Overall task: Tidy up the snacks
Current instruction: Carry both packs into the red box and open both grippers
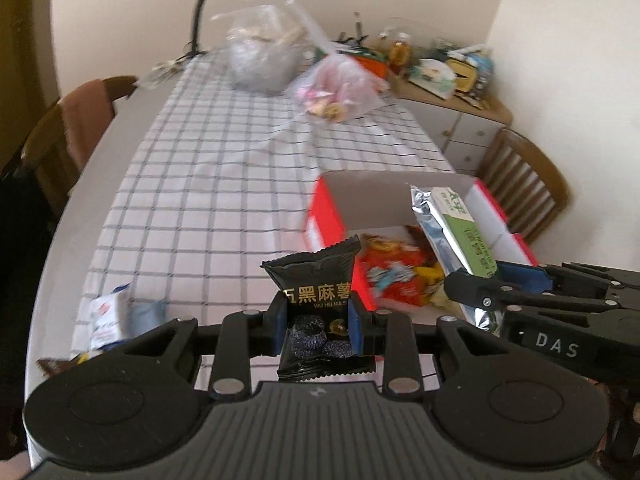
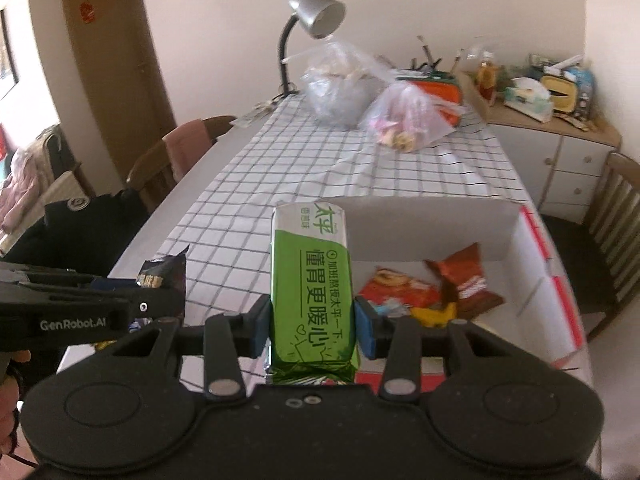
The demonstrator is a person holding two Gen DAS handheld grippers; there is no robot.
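On the counter's checked cloth [image 1: 192,184], a white snack packet [image 1: 105,316] lies at the far left, blurred and partly cut off behind the left hand-held gripper [image 1: 319,322]. That gripper is clenched on a black sesame mochi packet [image 1: 316,276], blue pads pressing its sides; the packet's lower end is hidden by the gripper body. To its right stands an open red-and-white cardboard box [image 1: 332,216] holding red and yellow snack wrappers [image 1: 396,276], their print too smeared to read. The right hand-held gripper [image 2: 313,328] grasps a green cracker pack [image 2: 312,280] upright over the box's near left corner; the pack's bottom edge is lost behind the gripper. In the right wrist view, a brown-red wrapper [image 2: 466,280] lies inside the box beside the others. Farther back, two clear plastic bags [image 2: 372,96] of food sit near a silver desk lamp [image 2: 316,14]. A cluttered sideboard [image 2: 552,128] fills the far right, contents hard to make out. Wooden chairs [image 1: 520,184] flank the counter.
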